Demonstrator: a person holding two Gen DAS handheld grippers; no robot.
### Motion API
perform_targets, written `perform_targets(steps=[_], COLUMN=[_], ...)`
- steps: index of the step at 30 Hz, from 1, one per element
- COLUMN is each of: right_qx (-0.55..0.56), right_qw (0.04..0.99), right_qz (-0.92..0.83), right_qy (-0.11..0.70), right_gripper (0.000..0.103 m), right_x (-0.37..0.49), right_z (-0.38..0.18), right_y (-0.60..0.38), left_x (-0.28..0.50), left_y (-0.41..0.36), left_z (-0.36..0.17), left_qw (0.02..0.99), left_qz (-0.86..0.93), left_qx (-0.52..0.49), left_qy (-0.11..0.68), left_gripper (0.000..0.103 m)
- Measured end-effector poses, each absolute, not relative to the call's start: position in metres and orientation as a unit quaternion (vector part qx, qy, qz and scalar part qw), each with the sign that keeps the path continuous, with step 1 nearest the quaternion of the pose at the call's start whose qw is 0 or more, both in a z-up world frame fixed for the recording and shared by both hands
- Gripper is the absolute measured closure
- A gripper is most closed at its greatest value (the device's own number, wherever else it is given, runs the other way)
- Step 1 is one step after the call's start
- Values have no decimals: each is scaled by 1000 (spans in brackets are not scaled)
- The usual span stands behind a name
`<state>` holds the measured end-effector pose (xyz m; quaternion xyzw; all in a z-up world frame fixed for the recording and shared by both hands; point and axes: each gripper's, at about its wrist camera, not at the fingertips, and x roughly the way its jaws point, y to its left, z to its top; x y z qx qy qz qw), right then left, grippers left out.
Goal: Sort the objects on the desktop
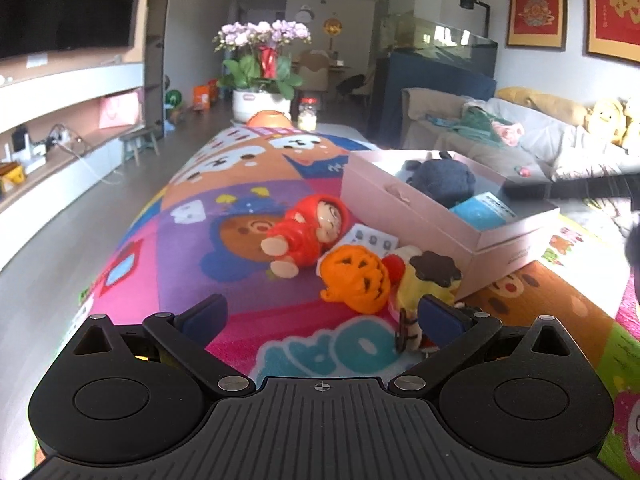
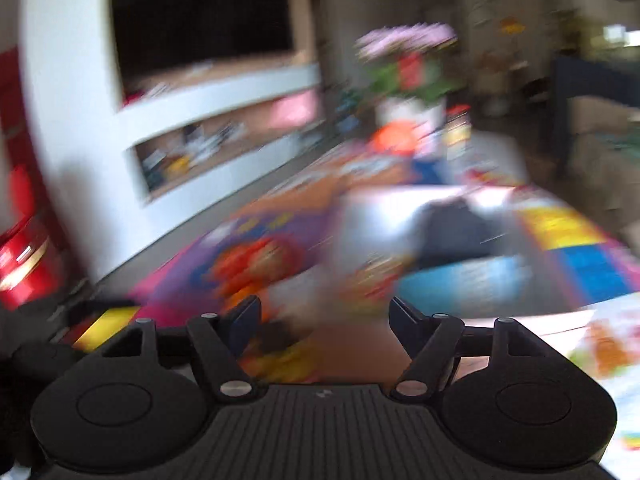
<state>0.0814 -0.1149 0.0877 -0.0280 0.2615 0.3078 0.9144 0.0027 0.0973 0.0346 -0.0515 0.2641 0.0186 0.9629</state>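
"Where's everything sitting right now?"

"The loose toys are bunched on the cartoon mat [image 1: 248, 280], just beside the near wall of the pink box [image 1: 420, 216]. The red-hooded doll [image 1: 308, 228] lies on its side, the orange pumpkin [image 1: 358, 276] is next to it, and a yellow figure with a dark flower-shaped top [image 1: 428, 280] is up against the box. A blister pack of pills [image 1: 372, 240] pokes out behind the pumpkin. A dark plush [image 1: 442, 180] and a blue packet [image 1: 482, 210] are already in the box."

"And the grippers?"

"The left gripper [image 1: 320, 316] hangs low with its jaws spread wide, holding nothing. One of its fingertips [image 1: 438, 316] is right at the yellow figure. The right gripper [image 2: 324, 316] is parted too, nothing between its fingers, but that view is smeared with motion, so I can't say exactly what it's over."

"What worries you?"

"The crowding. I'd guess a wide-open jaw closing there nudges the pumpkin or tips the figure instead of taking one cleanly. The pill pack lies flat and half hidden, so it looks hard to pinch. And if the right one is swinging as fast as that blur suggests, it may clip the box wall."
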Motion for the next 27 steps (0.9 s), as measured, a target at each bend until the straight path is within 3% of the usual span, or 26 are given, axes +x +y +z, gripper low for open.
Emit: perform_targets(steps=[3,7,12,15,18,22,27], right_qx=[-7,89,208,184,186,129,77], right_qw=[962,953,891,888,863,892,909], right_qz=[176,123,205,236,300,294,295], right_qy=[207,261,347,350,361,319,285], right_gripper=[13,13,11,5,7,7,7], right_x=[110,174,192,165,146,114,83], right_z=[92,77,48,49,50,68,84], right_y=[-155,-203,-211,-195,-196,-194,-189], left_x=[4,9,13,15,19,26,10], left_y=[92,70,52,47,44,28,1], left_z=[31,27,25,26,25,22,32], left_qw=[961,958,953,952,946,926,919], left_qz=[-1,-49,-77,-81,-90,-155,-242], left_qx=[-59,-41,-23,-22,-31,-82,-35], left_qy=[269,280,291,296,311,335,309], left_gripper=[0,0,0,0,0,0,0])
